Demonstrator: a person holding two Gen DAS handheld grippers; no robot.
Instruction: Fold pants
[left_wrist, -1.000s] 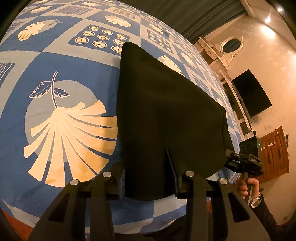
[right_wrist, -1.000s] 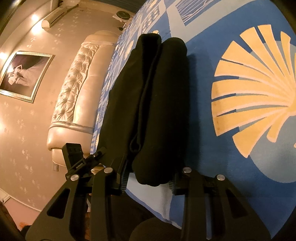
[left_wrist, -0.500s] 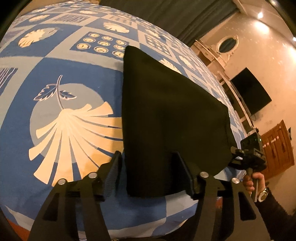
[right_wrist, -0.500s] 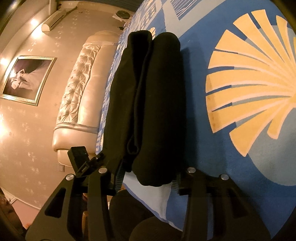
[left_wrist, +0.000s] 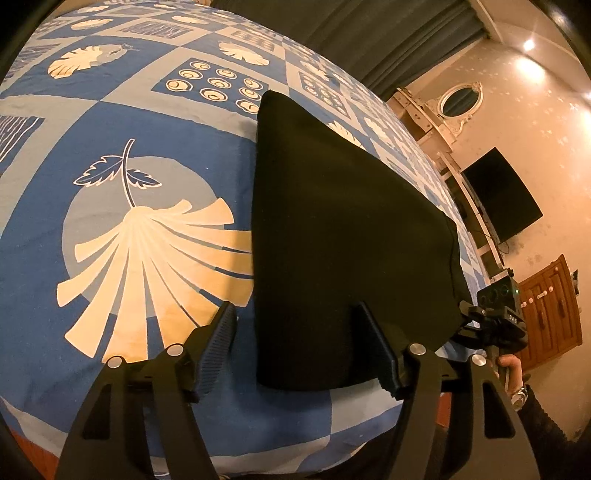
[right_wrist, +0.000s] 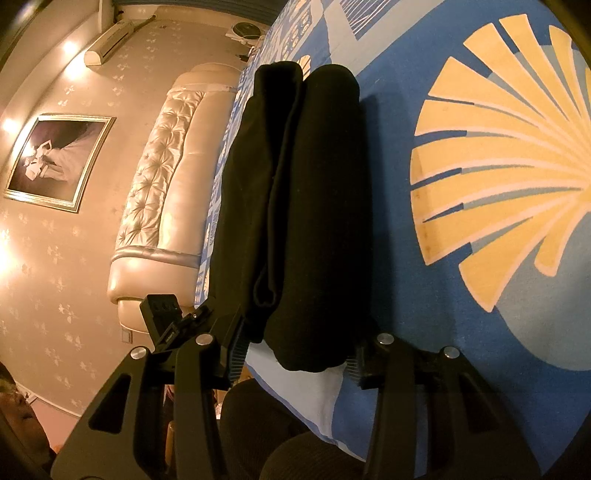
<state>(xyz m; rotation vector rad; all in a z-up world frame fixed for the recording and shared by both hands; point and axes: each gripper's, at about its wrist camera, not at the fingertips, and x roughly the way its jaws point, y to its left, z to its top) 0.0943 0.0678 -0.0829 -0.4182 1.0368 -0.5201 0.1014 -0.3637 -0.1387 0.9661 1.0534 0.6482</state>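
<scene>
Black pants (left_wrist: 343, 251) lie folded into a thick flat bundle on the blue patterned bedspread (left_wrist: 110, 122). My left gripper (left_wrist: 295, 350) is open at the bundle's near edge; its right finger rests over the cloth and its left finger stands clear on the bedspread. In the right wrist view the bundle (right_wrist: 306, 206) shows edge-on with two stacked rolled folds. My right gripper (right_wrist: 295, 354) is open, a finger on either side of the near end of the pants. The right gripper also shows in the left wrist view (left_wrist: 495, 325), at the bundle's right corner.
The bed edge runs just below both grippers. A tufted headboard (right_wrist: 162, 177) and a framed picture (right_wrist: 55, 162) are to the left in the right wrist view. A wall TV (left_wrist: 498, 195), a wooden cabinet (left_wrist: 546, 306) and dark curtains (left_wrist: 351, 26) lie beyond the bed.
My left gripper opened and let go of the pants' edge, and its left finger moved off the cloth. My right gripper also widened around the folded end. The pants stayed put.
</scene>
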